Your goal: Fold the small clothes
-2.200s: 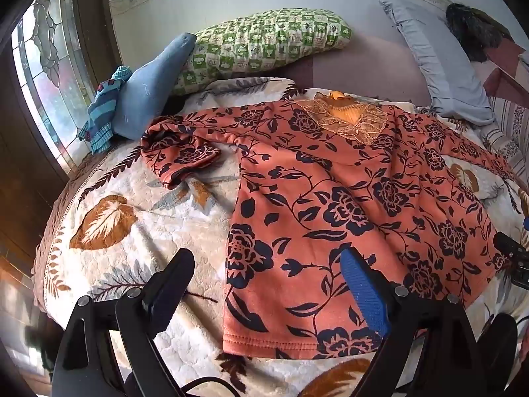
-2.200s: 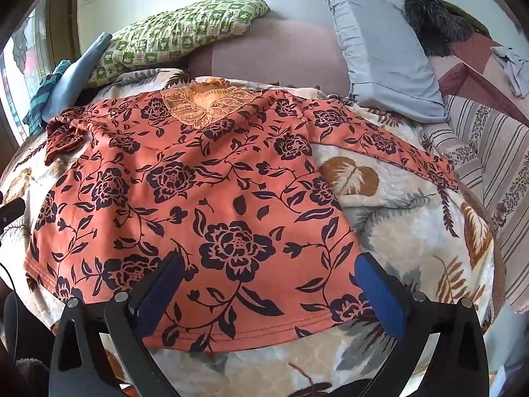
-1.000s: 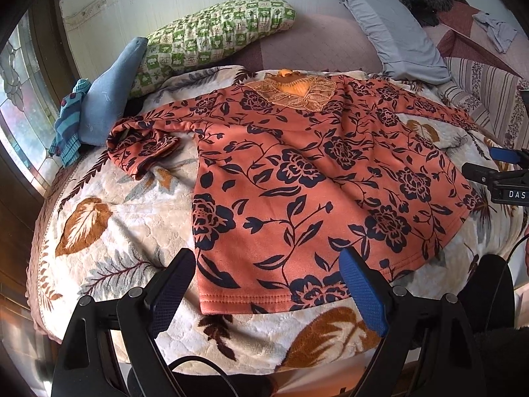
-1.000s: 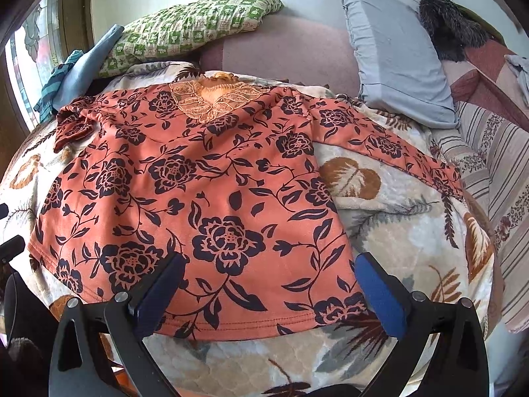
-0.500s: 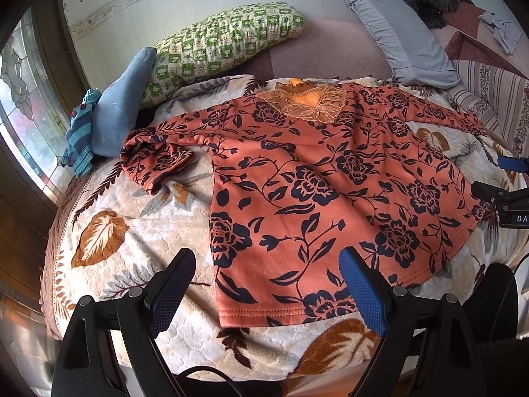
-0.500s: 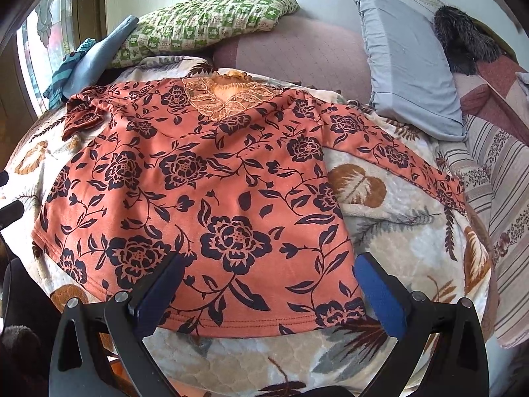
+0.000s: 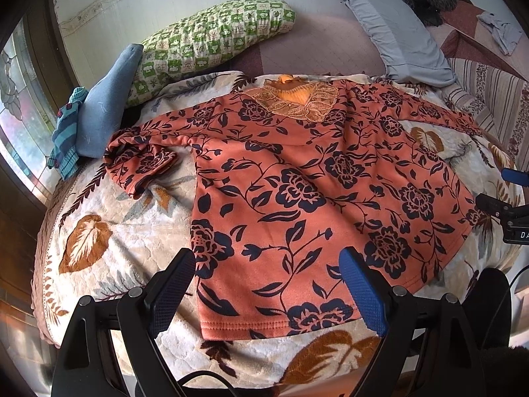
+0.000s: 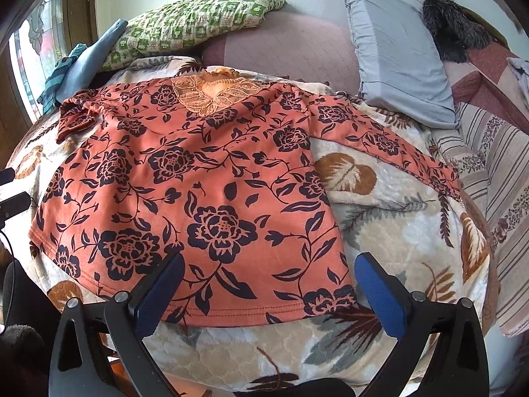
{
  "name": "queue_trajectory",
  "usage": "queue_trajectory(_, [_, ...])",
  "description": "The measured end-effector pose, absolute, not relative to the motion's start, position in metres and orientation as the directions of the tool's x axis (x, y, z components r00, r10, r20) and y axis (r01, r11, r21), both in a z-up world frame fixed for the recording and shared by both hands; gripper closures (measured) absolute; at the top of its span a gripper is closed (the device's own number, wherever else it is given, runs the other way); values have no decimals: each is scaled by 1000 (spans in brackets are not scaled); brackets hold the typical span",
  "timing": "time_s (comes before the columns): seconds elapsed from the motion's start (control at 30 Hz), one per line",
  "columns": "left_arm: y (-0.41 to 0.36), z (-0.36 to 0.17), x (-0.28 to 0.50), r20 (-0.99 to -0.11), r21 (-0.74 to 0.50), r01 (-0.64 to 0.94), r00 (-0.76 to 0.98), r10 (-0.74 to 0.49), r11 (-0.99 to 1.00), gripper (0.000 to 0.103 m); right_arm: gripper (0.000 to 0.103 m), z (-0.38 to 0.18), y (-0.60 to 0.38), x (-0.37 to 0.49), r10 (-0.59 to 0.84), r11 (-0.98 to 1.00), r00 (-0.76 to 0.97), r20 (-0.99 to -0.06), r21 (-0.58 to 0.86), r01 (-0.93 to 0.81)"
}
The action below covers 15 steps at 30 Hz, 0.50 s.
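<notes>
An orange top with dark navy flowers (image 7: 297, 178) (image 8: 198, 182) lies spread flat, front up, on a leaf-patterned blanket (image 7: 109, 231) (image 8: 396, 231). Its lace neckline (image 7: 294, 101) points to the far side and its hem faces me. The left sleeve (image 7: 139, 162) is bunched and folded back; the right sleeve (image 8: 390, 145) stretches out straight. My left gripper (image 7: 266, 271) hovers open over the hem's left part. My right gripper (image 8: 267, 276) hovers open over the hem's right corner. Neither holds cloth. The right gripper's tip (image 7: 502, 205) shows at the edge of the left wrist view.
A green checked pillow (image 7: 211, 39), a blue cushion (image 7: 105, 112) and a grey-blue pillow (image 8: 396, 49) line the far side by the wall. A stained-glass window (image 7: 20, 106) is at the left. Striped bedding (image 8: 502, 192) lies at the right. The blanket's near edge drops off below the hem.
Both grippers have shifted slightly over the hem, the left view drifting closer and leftward. The top has not moved, and both grippers stay open.
</notes>
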<state>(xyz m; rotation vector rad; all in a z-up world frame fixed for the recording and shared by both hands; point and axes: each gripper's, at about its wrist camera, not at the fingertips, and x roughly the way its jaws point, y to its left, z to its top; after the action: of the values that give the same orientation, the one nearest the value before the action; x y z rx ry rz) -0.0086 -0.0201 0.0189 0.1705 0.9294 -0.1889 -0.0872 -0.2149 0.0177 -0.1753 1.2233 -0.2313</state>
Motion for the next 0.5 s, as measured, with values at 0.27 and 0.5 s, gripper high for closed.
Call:
queue_trajectory(0.27, [-20,12,0,-807,74,211,587,-66,975,14,0,11,-213,-82,-267,964,309,-913,-256,77])
queue_trajectory(0.5, [-10,6,10,-799,72,154,600,-35,986,14,0,7,-213,-81,-264,964,301,-916,-251,84])
